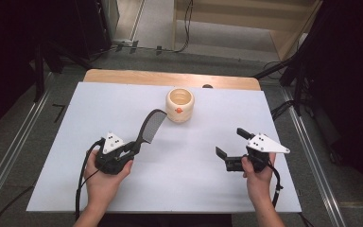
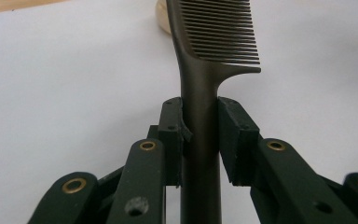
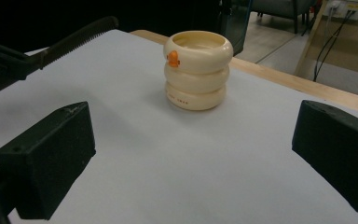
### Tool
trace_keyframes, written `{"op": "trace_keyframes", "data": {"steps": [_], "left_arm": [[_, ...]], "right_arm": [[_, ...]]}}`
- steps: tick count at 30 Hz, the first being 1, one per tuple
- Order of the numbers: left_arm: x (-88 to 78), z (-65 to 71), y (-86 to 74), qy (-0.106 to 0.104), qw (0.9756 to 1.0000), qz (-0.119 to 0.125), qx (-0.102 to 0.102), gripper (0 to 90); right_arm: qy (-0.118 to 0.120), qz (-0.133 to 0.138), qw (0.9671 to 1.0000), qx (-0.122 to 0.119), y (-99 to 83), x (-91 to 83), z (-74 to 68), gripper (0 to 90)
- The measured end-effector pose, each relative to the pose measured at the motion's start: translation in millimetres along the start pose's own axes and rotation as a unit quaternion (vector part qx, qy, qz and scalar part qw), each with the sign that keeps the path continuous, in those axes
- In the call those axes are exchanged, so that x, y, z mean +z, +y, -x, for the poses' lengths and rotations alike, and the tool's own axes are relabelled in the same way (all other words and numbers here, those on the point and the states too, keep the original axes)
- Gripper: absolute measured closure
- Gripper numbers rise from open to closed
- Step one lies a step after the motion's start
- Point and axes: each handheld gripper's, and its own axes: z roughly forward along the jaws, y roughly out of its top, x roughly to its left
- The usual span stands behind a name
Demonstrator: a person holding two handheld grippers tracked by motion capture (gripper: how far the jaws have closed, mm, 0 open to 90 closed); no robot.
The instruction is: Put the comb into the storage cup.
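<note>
A dark comb [image 1: 150,127] slants up and away from my left gripper [image 1: 133,147], which is shut on its handle. Close up, both pads clamp the comb's handle [image 2: 199,121], and its teeth [image 2: 223,32] fan out to the right above the jaws. A cream ribbed cup [image 1: 180,104] with a small orange mark stands at the back middle of the white sheet. My right gripper [image 1: 231,141] hovers over the right half of the sheet, open, with nothing between its jaws. Between those wide jaws the cup [image 3: 197,70] stands ahead, and the comb [image 3: 74,37] is at the upper left.
A white sheet [image 1: 170,189] covers most of the wooden table [image 1: 123,75], whose far edge shows behind it. Beyond the table are dark stands, cables and a grey floor.
</note>
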Motion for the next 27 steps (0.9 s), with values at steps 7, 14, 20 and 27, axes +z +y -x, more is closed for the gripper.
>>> {"op": "trace_keyframes", "data": {"steps": [7, 14, 20, 27], "left_arm": [[3.7, 5.3, 4.7, -0.006, 0.9998, 0.021, 0.001, 72.6], [3.8, 11.5, 10.5, -0.010, 0.9988, 0.047, 0.001, 72.6], [5.7, 19.4, 14.1, -0.020, 0.9976, 0.066, 0.007, 72.6], [9.1, 25.1, 15.8, -0.033, 0.9962, 0.080, 0.008, 72.6]], "right_arm": [[0.016, 0.004, 0.9998, 0.007, 15.2, 13.1, -8.2, 0.0], [0.026, 0.003, 0.9996, 0.006, 24.6, 23.0, -16.9, 0.0], [0.041, 0.007, 0.9989, 0.020, 30.3, 33.4, -25.8, 0.0], [0.057, 0.010, 0.9980, 0.024, 37.6, 40.9, -33.8, 0.0]]}}
